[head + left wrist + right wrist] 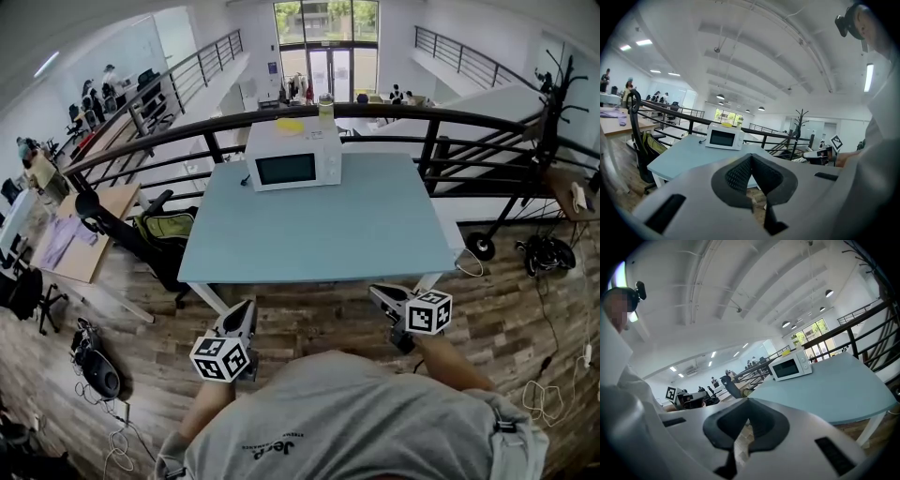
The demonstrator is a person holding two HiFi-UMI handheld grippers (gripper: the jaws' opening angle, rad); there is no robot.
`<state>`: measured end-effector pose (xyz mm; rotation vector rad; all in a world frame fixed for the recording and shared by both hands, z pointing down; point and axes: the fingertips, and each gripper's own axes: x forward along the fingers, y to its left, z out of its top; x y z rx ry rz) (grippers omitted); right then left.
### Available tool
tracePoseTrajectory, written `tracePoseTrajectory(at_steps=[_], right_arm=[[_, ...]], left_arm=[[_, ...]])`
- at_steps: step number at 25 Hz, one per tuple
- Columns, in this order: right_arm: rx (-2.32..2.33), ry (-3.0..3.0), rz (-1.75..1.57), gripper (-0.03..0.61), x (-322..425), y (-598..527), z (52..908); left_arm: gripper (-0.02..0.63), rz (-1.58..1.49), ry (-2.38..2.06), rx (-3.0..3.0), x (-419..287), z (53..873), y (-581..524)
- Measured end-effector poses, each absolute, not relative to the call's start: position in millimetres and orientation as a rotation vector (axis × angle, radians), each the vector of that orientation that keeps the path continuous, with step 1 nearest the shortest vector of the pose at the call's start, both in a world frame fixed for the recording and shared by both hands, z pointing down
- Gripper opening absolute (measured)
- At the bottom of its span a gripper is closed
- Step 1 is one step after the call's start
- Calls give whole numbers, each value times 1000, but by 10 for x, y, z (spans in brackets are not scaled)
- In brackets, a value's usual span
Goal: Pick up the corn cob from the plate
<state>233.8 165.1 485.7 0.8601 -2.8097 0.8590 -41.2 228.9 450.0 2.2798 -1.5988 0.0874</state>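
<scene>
I hold both grippers low, short of the table [375,234], since nothing is in reach. On the left gripper [244,309] the jaws are pressed together and empty. The right gripper [380,293] is the same, closed on nothing. No plate or corn cob shows anywhere. The microwave [293,156] stands at the far edge, door closed, so I reckon the cob sits inside.

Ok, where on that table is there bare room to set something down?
The pale blue tabletop is bare across its near half and to the right of the white microwave oven. The only crowded spot is the far left-centre edge, where the microwave stands by the black metal railing.
</scene>
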Motion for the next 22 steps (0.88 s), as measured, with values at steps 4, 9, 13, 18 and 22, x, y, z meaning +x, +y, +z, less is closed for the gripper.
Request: tracePoseTrajectory(at_steps=[4,9,13,18,22], right_arm=[[846,-2812,876,15,2499,1643,4913],[845,-2810,914,15,2604,1580,4972],[848,-2800,930,15,2531,1502,5005],[860,-2792,913,15,2291,1314,4992],[927,-2776,883,15,2066,1074,4958]], left_arm=[[8,110,-1588,2285,-203,4536,2287],[8,125,-1588,2295,-101,4508,2234],[8,118,-1589,2286,-205,4524,2167],[8,101,-1564,2292,-432,4591,1956],[8,66,-1522,2326,-709,4613,1620]])
